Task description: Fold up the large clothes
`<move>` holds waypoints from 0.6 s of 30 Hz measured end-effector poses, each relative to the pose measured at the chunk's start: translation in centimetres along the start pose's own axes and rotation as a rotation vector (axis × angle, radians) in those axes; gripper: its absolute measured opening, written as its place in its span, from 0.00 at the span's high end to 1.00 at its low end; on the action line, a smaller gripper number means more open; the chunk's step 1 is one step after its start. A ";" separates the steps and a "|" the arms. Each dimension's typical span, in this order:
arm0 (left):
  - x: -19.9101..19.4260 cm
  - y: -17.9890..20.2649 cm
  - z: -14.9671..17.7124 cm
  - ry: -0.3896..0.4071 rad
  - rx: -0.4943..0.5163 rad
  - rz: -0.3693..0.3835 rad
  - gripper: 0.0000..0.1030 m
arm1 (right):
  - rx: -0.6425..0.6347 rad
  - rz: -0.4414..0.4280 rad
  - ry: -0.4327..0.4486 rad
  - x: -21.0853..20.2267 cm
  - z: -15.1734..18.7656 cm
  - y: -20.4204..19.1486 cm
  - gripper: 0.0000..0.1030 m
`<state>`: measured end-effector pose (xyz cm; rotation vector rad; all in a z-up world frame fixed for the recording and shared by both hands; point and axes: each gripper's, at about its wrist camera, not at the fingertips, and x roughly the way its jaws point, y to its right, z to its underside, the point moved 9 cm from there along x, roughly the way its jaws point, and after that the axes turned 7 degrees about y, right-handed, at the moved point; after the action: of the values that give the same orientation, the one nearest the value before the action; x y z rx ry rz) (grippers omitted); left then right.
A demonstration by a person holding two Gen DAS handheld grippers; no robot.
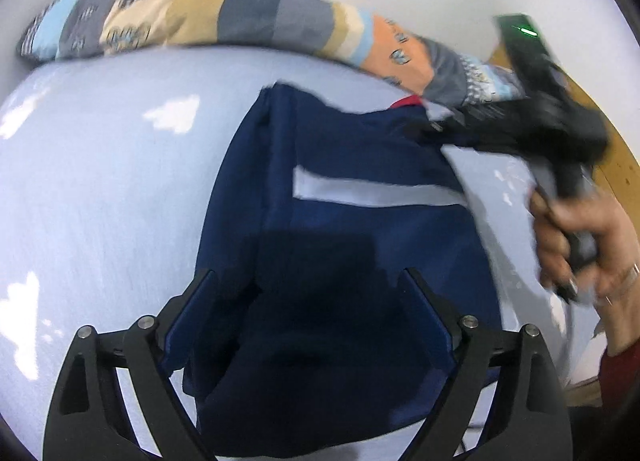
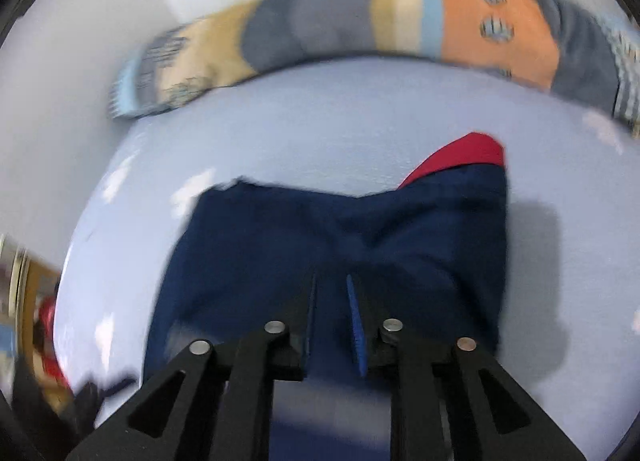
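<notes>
Pale-blue bed sheet (image 1: 100,181) under blurred navy garment (image 1: 360,189); left gripper (image 1: 312,281) spread wide, right gripper (image 2: 331,293) clenched on fabric.

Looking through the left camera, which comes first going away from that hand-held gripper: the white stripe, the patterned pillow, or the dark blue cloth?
From the left hand-held gripper:
1. Dark blue cloth, right between and under its fingers.
2. White stripe, further up the cloth, slightly right.
3. Patterned pillow, along the far edge by the wall.
</notes>
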<state>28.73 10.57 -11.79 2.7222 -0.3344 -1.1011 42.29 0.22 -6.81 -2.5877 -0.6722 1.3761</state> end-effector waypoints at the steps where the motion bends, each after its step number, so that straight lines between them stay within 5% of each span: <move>1: -0.3 0.3 0.0 0.007 0.019 0.000 0.11 | -0.009 -0.013 0.007 -1.4 1.1 -0.4 0.74; 10: 0.4 2.3 1.5 0.013 0.214 -0.062 0.11 | -0.031 -0.096 -0.004 -7.9 12.4 -3.6 0.74; 18: 2.1 2.1 3.6 -0.056 0.309 -0.127 0.11 | -0.034 -0.055 -0.042 -4.8 14.6 -3.1 0.73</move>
<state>27.34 7.63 -15.19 3.0229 -0.3721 -1.2547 27.10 -0.40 -10.60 -2.5516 -0.7740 1.4185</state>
